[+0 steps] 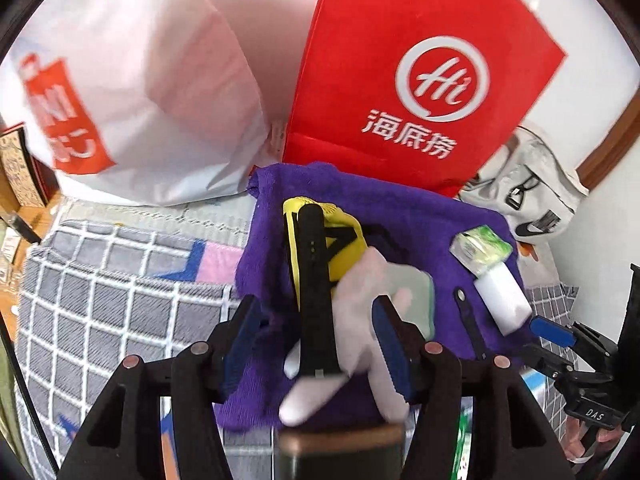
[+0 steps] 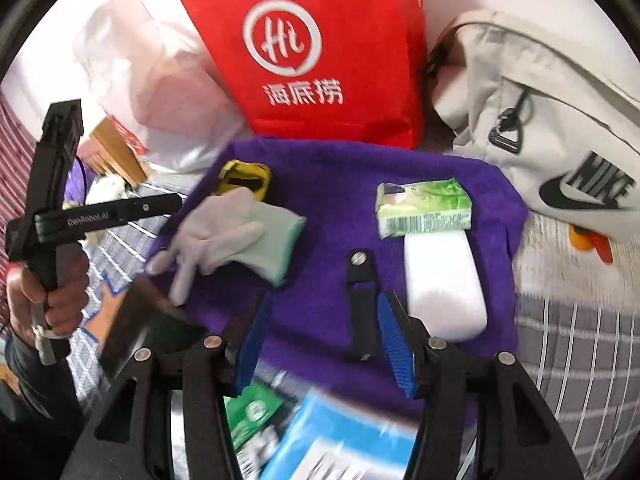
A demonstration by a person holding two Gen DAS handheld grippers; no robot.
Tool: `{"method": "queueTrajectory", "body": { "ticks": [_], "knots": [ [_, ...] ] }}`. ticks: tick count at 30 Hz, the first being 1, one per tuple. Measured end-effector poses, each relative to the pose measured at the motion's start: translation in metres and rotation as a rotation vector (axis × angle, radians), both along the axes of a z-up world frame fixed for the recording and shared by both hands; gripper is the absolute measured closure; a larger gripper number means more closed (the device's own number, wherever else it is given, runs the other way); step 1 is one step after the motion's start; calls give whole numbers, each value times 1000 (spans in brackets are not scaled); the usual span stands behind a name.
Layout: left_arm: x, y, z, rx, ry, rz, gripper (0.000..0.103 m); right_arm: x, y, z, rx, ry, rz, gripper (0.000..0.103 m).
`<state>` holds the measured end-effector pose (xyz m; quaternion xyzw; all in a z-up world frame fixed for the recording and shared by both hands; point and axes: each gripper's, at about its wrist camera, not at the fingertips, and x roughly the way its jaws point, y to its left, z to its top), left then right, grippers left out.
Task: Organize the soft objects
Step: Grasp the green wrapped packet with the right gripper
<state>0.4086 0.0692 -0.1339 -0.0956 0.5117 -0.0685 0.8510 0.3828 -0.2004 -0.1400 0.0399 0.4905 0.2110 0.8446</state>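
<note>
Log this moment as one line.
left gripper: open over glove | right gripper: open, empty | purple towel: spread, holding items

A purple towel (image 2: 320,184) lies on a grey blanket (image 1: 100,300) checked in white. A red bag (image 2: 320,60) (white logo) stands behind; the glove (image 2: 224,232) is pale grey, cuffed mint green.

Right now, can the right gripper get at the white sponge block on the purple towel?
Probably yes: the right gripper is open with nothing between its fingers, and the white sponge block lies uncovered just beside it on the purple towel.
</note>
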Motion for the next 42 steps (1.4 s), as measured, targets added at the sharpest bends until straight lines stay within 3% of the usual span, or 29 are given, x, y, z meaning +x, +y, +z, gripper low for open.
{"method": "queueTrajectory", "body": {
  "ticks": [9, 16, 22, 32, 35, 36, 42],
  "knots": [
    [-64, 14, 5, 44, -29, 2, 45, -82, 32, 8, -84, -17, -13, 48],
    [-110, 39, 11, 77, -94, 15, 45, -129, 79, -20, -157, 42, 14, 48],
    [-132, 63, 5, 46, -111, 20, 44, -133, 99, -44, -269, 24, -111, 48],
    [-143, 83, 1, -23, -142, 7, 44, -121, 114, -63, -347, 19, -232, 47],
    [-147, 86, 0, -31, -145, 5, 44, -128, 116, -63, -340, 12, -219, 56],
    [-147, 87, -1, -33, -142, 7, 44, -130, 116, -63, -323, 19, -215, 70],
    [-159, 88, -1, -34, -132, 21, 44, -149, 103, -60, -215, 53, -172, 78]
  ]
}}
